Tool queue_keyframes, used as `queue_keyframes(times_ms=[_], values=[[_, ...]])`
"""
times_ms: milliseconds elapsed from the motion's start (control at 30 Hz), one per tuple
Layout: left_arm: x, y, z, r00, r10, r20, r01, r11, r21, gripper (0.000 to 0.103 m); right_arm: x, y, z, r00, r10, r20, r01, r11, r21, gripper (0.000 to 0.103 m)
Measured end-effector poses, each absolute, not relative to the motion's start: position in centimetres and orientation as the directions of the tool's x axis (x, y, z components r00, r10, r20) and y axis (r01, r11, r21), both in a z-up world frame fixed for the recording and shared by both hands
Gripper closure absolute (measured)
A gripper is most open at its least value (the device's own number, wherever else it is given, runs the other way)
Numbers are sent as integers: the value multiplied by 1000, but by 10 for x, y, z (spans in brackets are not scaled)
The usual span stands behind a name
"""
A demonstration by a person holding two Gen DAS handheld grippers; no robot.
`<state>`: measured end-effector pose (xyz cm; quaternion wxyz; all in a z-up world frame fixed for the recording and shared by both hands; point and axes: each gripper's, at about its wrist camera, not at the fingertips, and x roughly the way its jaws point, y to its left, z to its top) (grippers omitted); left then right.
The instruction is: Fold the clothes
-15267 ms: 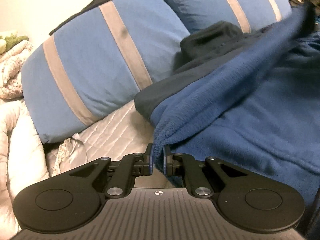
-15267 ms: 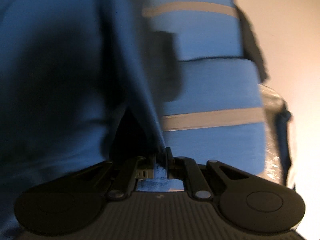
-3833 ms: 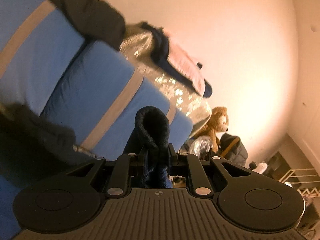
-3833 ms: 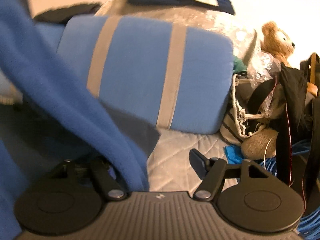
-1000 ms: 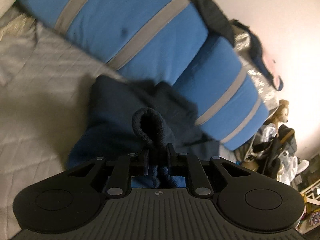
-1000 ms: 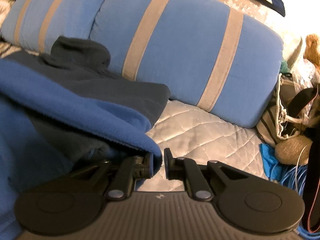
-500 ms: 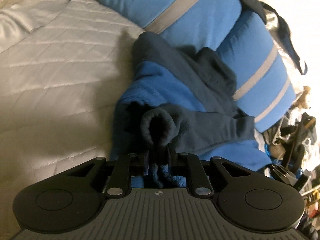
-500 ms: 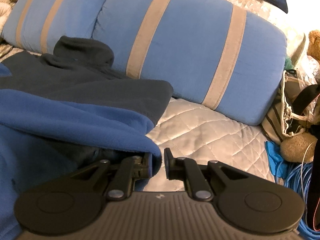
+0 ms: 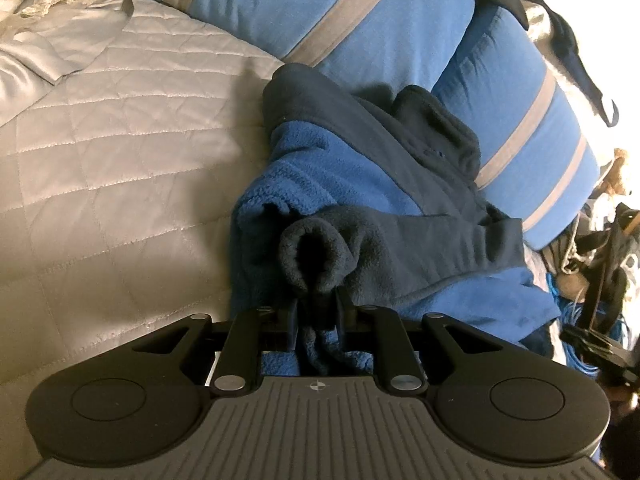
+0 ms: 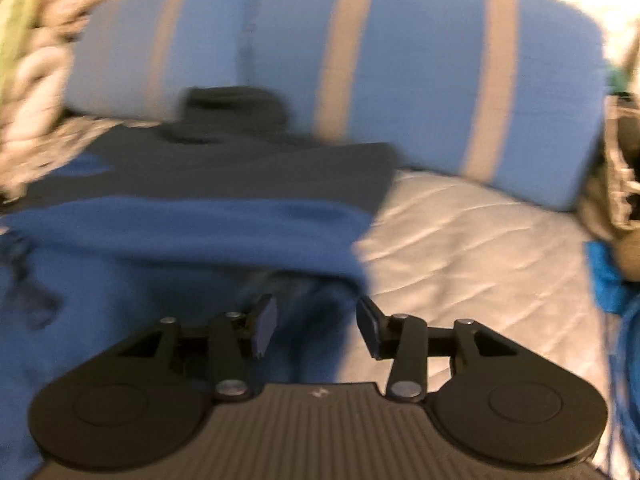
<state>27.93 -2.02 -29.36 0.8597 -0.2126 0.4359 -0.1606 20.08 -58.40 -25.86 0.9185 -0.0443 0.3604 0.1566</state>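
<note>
Gripping the dark sleeve cuff (image 9: 316, 258) of the blue fleece (image 9: 320, 168) with our left gripper (image 9: 317, 314), we keep our right gripper (image 10: 316, 322) released above the quilt (image 10: 480, 232).

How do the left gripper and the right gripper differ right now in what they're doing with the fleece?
The left gripper is shut on the dark navy sleeve cuff; the right gripper is open and holds nothing. The left gripper sits over the folded fleece with cloth bunched between its fingers; the right gripper has only the fleece's blue edge lying ahead of it. Both point toward the striped blue pillows.
</note>
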Motion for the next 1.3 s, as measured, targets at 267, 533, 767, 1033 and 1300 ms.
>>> queue_keyframes(times_ms=[267,533,767,1033,1300], values=[[278,-23,-294,576,-446,-686,91,868,-488,83,208,-558,-281,564,443,-697,-481,862,159,41],[278,-24,-294,583,-435,-686,85,873,-481,83,199,-542,-285,537,452,-712,-487,855,176,91],[279,-24,-293,583,-426,-692,86,879,-469,83,183,-542,-274,521,455,-723,-497,850,177,92],[279,-21,-293,581,-436,-688,90,874,-477,83,184,-582,-259,643,304,-703,-335,937,99,45],[275,-23,-288,590,-429,-685,103,881,-463,83,234,-614,-285,682,190,-706,-93,980,174,43]])
